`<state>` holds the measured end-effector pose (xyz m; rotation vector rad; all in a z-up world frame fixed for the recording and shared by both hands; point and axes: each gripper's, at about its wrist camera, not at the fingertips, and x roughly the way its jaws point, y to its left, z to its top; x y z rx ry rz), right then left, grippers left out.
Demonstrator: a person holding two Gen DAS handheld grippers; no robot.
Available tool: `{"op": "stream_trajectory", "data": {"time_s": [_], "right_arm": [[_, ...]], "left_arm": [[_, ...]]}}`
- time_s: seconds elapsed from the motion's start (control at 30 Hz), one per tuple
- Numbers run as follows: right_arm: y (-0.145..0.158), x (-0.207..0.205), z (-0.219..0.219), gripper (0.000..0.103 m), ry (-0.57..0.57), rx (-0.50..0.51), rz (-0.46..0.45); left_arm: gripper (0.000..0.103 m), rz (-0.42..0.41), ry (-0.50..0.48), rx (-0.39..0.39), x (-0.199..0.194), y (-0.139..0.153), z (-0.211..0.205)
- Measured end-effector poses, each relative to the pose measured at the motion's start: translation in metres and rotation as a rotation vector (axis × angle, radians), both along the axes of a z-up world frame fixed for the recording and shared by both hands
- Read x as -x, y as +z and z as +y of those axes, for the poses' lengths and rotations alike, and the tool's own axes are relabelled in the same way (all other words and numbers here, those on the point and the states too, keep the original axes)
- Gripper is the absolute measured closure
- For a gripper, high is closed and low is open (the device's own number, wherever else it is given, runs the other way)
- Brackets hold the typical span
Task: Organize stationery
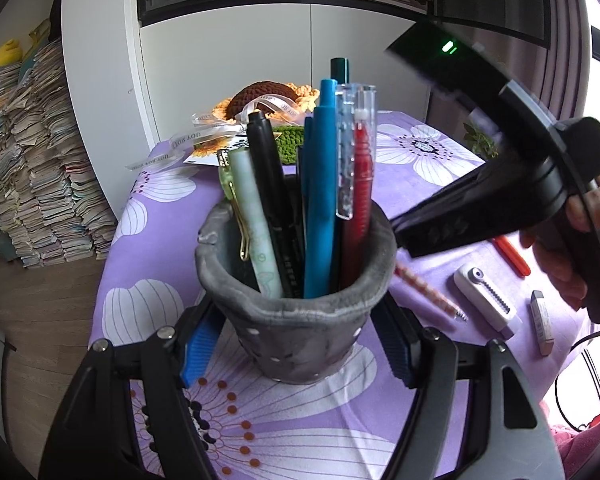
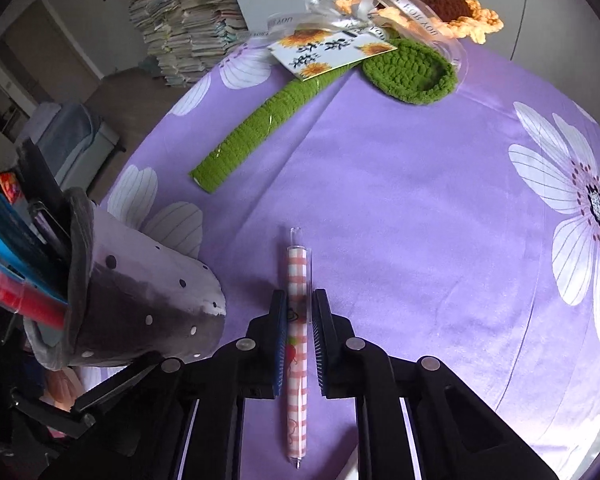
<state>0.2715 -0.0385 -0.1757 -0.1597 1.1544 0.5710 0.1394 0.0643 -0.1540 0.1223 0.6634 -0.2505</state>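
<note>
Grey pen pot (image 1: 296, 320), full of pens, stands on the purple-clothed desk (image 1: 412, 184) between the spread left tongs (image 1: 296, 356). Rightward, the right tongs (image 2: 300, 344) straddle a pink checked pen (image 2: 298, 344) lying flat, pads not quite touching.

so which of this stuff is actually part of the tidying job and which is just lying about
Part of the job:
- grey pen pot, between the left tool's fingers
- checked pink pen, between the right tool's fingers
- orange pen
- correction tape
- eraser

Just lying about:
- crochet sunflower
- gift card
- paper stack
</note>
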Motion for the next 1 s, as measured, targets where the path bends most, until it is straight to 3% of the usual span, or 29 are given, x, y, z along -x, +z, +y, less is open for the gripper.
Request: {"op": "stream_trajectory", "data": {"time_s": [0.13,0.23,0.33,0.43,0.6,1.0], "right_arm": [[0.039,0.01,-0.025,0.09,-0.04,-0.154,-0.091],[0.091,0.031,-0.044,0.09,-0.043,-0.333,-0.235],[0.138,0.058,-0.049,0.09,0.011,-0.474,-0.395],[0.161,0.072,-0.033,0.09,0.088,-0.536,-0.499],[0.15,0.067,-0.005,0.09,0.137,-0.564,-0.531],[0.109,0.081,0.026,0.09,0.238,-0.443,-0.593]], "left_arm": [[0.033,-0.009,-0.006,-0.02,-0.001,0.001,-0.007],[0.033,-0.011,-0.004,-0.03,-0.001,0.001,-0.011],[0.033,-0.008,-0.006,-0.029,0.0,0.002,-0.014],[0.033,-0.008,-0.013,-0.031,0.0,0.002,-0.015],[0.033,0.001,-0.022,-0.021,-0.002,0.002,-0.012],[0.033,0.017,-0.032,0.008,-0.007,0.001,-0.008]]}}
